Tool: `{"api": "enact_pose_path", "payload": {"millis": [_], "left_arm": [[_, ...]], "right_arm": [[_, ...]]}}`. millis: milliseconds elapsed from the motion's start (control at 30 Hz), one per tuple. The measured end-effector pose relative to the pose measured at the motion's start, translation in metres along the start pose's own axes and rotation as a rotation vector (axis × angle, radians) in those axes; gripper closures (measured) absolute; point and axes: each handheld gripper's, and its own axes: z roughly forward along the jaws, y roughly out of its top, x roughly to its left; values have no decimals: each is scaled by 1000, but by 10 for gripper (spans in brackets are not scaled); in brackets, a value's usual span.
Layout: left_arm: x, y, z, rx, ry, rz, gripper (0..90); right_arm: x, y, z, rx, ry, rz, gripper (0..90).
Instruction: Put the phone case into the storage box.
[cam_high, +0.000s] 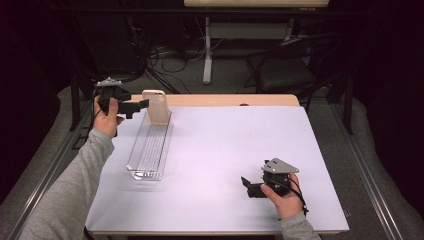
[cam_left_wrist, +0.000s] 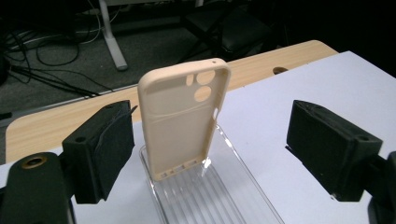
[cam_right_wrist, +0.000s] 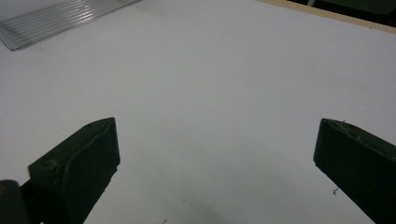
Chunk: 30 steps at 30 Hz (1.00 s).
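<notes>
Jaws of our left gripper (cam_left_wrist: 205, 154) stand wide, clear of the beige phone case (cam_left_wrist: 184, 123) propped upright at the far end of the clear tray (cam_left_wrist: 243, 196), while our right gripper (cam_high: 247, 186) gapes empty over the white table (cam_high: 220, 150).

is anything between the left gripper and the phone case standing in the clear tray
Nothing visible does. The left gripper is open, and the beige phone case stands upright at the far end of the clear tray, straight ahead in the gap between the jaws. Neither pad touches it. The right gripper rests well off to the side.
</notes>
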Motion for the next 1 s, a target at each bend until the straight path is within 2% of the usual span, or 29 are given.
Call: {"api": "enact_pose_path", "payload": {"millis": [167, 233, 433, 533, 633, 700, 833, 1000], "left_arm": [[-5, 0, -4, 10, -30, 32, 59], [-8, 0, -5, 23, -30, 50, 22], [-21, -2, -9, 40, -46, 84, 4], [-28, -2, -12, 47, -78, 92, 5], [-38, -1, -15, 43, -88, 119, 5], [-44, -2, -17, 45, -113, 132, 4], [-54, -4, -22, 32, -142, 126, 5], [-62, -7, -29, 45, -145, 145, 4]], "right_arm": [[1, 0, 0, 5, 2, -6, 0], [1, 0, 0, 5, 1, -8, 0], [1, 0, -1, 1, 3, -1, 0], [0, 0, -3, -1, 0, 0, 0], [0, 1, -4, -9, -1, 0, 0], [0, 2, -5, -10, -1, -1, 0], [-1, 4, -6, -13, -3, 3, 0], [2, 9, -6, -5, 22, -12, 0]]}}
